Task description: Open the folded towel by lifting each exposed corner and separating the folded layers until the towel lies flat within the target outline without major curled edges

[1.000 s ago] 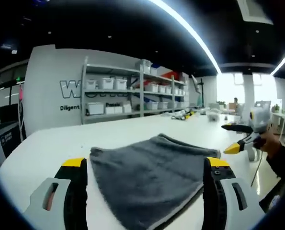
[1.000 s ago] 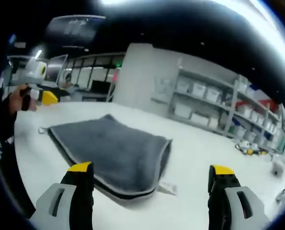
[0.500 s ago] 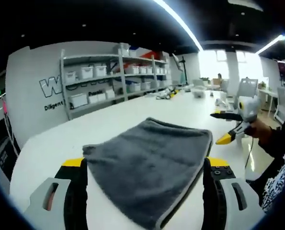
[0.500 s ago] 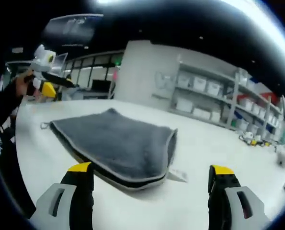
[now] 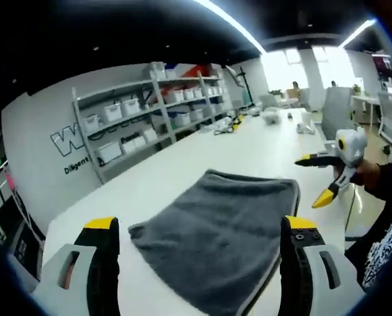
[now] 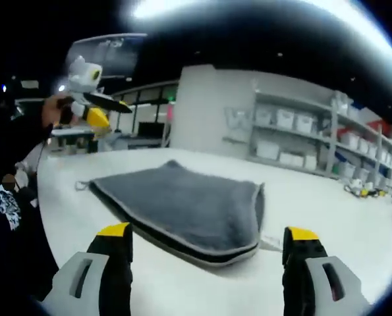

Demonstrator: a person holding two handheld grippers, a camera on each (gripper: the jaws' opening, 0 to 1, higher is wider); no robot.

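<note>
Left gripper view
Shelf bins: white storage bins (image 5: 126, 107) sit in rows on the grey shelving (image 5: 153, 112) at upper centre; what is in them cannot be told.
Left gripper (image 5: 200, 270): its two yellow-tipped jaws rise from the bottom edge, spread wide, with nothing between them and touching nothing.
Towel (image 5: 222, 227): a grey folded towel lies on the white table (image 5: 182, 164), in the lower centre of the frame, just beyond the jaws. Its far edge shows a rounded fold.
Right gripper (image 5: 317, 179): at the right edge, held in a hand above the table beside the towel's right side; its yellow-tipped jaws are apart and hold nothing.

Right gripper view
Shelf bins: white bins (image 6: 284, 118) stand on the shelving (image 6: 314, 141) at right; their contents are too small to tell.
Right gripper (image 6: 205, 266): jaws rise from the bottom edge, wide apart, gripping nothing and clear of the cloth.
Towel (image 6: 189, 204): lies folded on the table (image 6: 314, 197) in the middle of the frame, the stacked layers showing along its pale-trimmed near edge; a small loop sticks out at its left corner.
Left gripper (image 6: 98, 108): upper left, raised in a hand well above the table, yellow tips visible; how far open cannot be told here.
</note>
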